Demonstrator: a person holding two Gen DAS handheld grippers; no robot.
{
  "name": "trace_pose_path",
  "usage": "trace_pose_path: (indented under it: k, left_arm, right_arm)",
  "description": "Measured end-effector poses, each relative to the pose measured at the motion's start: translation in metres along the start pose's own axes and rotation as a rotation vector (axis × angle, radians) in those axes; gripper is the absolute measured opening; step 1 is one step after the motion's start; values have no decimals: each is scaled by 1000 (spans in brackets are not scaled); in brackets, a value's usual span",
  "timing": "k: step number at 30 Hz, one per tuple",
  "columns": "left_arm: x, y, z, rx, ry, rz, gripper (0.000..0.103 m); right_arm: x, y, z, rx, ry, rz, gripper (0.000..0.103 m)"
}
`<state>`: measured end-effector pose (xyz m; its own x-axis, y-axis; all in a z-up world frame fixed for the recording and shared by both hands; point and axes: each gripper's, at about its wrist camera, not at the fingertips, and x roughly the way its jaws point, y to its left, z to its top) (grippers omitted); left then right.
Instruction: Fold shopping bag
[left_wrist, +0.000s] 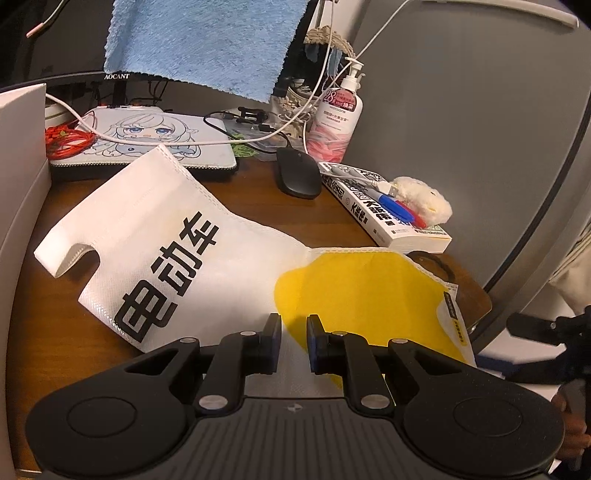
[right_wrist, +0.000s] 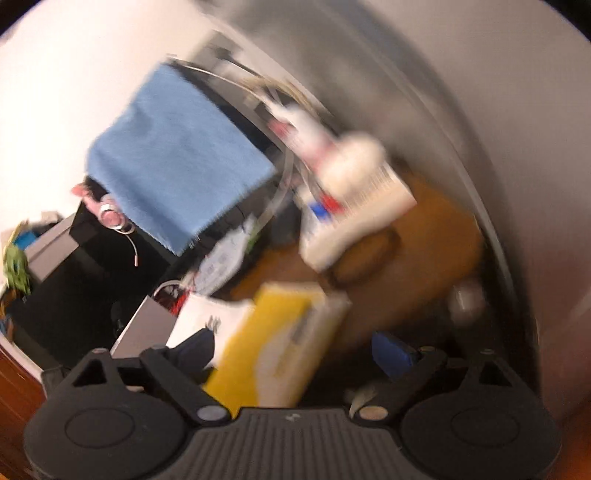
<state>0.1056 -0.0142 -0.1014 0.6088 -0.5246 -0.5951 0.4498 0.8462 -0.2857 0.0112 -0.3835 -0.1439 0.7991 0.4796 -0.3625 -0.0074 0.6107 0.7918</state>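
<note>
Here the white and yellow shopping bag (left_wrist: 207, 258) is lying flat on the wooden desk (left_wrist: 48, 317), its long axis running from upper left to lower right of the left wrist frame. The left gripper (left_wrist: 294, 341) is hovering over the near edge, jaws slightly apart, gripping nothing. The right gripper (right_wrist: 295, 354) is standing wide apart in a blurred view, the bag's yellow end between its jaws.

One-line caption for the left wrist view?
Open left gripper poised over white-and-yellow non-woven shopping bag lying flat on cluttered brown wooden desk.
</note>
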Motion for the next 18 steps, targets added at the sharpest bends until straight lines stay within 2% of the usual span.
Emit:
trace_pose_path:
  k: [3, 4, 7, 9, 11, 14, 18]
  left_arm:
    - [0, -2, 0, 6, -1, 10, 15]
    - [0, -2, 0, 5, 0, 12, 15]
    - [0, -1, 0, 0, 0, 9, 15]
    - [0, 0, 0, -9, 0, 3, 15]
    - [-1, 1, -1, -17, 0, -3, 15]
    - [-1, 2, -1, -31, 1, -12, 15]
    - [-1, -1, -3, -39, 12, -66, 15]
  right_arm:
    - [11, -31, -10, 206, 65, 106, 81]
    - [15, -38, -13, 249, 79, 137, 75]
    - [29, -40, -19, 285, 98, 187, 62]
    - [37, -38, -22, 294, 109, 210, 47]
    - [43, -34, -23, 300, 124, 245, 22]
    - [40, -27, -20, 295, 88, 274, 14]
    - [25, -13, -9, 227, 9, 281, 10]
